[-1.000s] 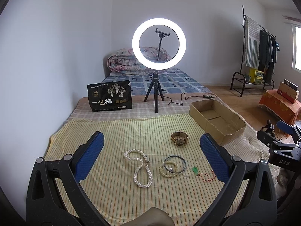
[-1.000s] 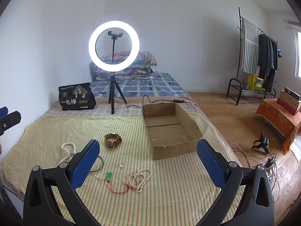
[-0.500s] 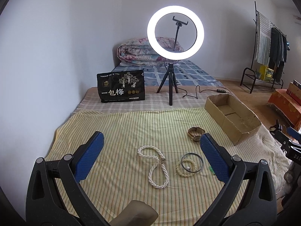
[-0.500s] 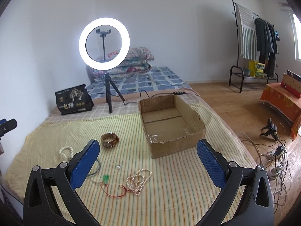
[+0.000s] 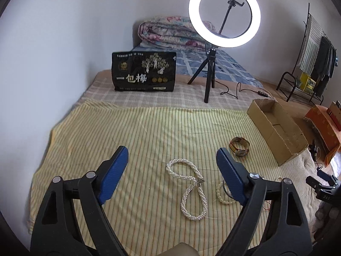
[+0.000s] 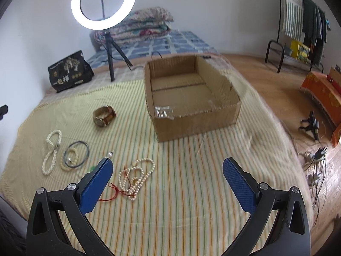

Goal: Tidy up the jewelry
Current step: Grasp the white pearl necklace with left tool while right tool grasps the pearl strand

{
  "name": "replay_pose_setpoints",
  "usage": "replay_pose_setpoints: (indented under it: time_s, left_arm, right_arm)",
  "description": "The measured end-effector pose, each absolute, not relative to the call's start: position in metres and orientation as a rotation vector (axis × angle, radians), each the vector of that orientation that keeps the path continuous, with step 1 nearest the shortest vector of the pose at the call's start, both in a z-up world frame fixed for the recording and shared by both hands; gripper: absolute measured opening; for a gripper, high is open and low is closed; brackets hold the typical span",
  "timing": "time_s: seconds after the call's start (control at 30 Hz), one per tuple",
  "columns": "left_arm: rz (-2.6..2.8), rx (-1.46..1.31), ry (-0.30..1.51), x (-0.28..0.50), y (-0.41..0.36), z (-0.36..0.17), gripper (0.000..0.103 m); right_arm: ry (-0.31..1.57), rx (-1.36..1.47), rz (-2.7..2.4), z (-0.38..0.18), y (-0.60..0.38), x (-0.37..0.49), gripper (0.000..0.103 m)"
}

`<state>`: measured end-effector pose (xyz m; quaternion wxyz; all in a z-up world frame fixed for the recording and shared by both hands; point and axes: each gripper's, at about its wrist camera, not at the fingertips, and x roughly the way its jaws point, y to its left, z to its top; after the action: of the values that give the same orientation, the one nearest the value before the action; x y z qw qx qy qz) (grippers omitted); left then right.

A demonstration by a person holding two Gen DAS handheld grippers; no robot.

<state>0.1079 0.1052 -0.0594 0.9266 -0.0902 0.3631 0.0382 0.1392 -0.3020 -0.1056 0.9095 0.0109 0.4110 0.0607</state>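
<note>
You hold the left gripper [image 5: 172, 159] low above the striped yellow cloth [image 5: 138, 132], tilted down, and its two blue fingers [image 5: 116, 171] stand wide apart with nothing between them. Just beyond them, toward the right finger, the white pearl necklace [image 5: 192, 188] lies in a long loop on the cloth. A small bead bracelet [image 5: 223, 196] lies just beside the right finger, partly hidden by it. The gold watch [image 5: 239, 146] lies further away to the right, and the cardboard box [image 5: 277, 132] stands on the right edge of the cloth.

Your right gripper [image 6: 168, 165] is also spread open and holds nothing. It hangs above the near part of the cloth and points toward the box [image 6: 191, 115], which has nothing inside. The beige bead string [image 6: 136, 175] with a red cord [image 6: 111, 188] lies just beside its left finger. Further left lie a dark bangle [image 6: 76, 153] around some beads, and the pearl necklace [image 6: 51, 149]. The watch [image 6: 104, 115] lies left of the box. A ring light [image 6: 103, 2] stands on a tripod at the far side.
</note>
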Motion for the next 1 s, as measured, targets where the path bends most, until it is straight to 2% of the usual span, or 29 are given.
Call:
replay_pose_setpoints:
  time_s: [0.03, 0.1, 0.23, 0.43, 0.53, 0.73, 0.8, 0.93, 1.0]
  left_arm:
    - [0.073, -0.208, 0.771, 0.112, 0.109, -0.066, 0.079]
    - [0.068, -0.244, 0.82, 0.119, 0.115, -0.081, 0.065]
    - [0.021, -0.293, 0.936, 0.133, 0.117, -0.116, 0.057]
    - [-0.079, -0.471, 1.058, 0.14, 0.117, -0.146, 0.057]
    - [-0.064, -0.496, 1.068, 0.147, 0.118, -0.151, 0.057]
    - [-0.019, -0.664, 1.15, 0.163, 0.134, -0.177, 0.057]
    - [-0.007, -0.721, 1.162, 0.166, 0.14, -0.185, 0.057]
    - [0.0, -0.761, 1.166, 0.172, 0.144, -0.19, 0.057]
    - [0.001, -0.768, 1.165, 0.175, 0.145, -0.191, 0.057]
  right_arm:
    - [0.871, 0.038, 0.129, -0.11, -0.303, 0.141, 0.102]
    - [0.917, 0.083, 0.141, -0.119, -0.307, 0.147, 0.093]
    - [0.992, 0.14, 0.169, -0.134, -0.307, 0.154, 0.084]
    - [1.023, 0.157, 0.188, -0.14, -0.305, 0.158, 0.082]
    - [1.04, 0.174, 0.198, -0.143, -0.304, 0.161, 0.07]
    - [1.072, 0.195, 0.203, -0.151, -0.301, 0.168, 0.068]
    - [1.08, 0.207, 0.202, -0.154, -0.302, 0.17, 0.061]
    - [1.111, 0.273, 0.202, -0.162, -0.308, 0.175, 0.055]
    - [1.125, 0.31, 0.201, -0.166, -0.31, 0.177, 0.048]
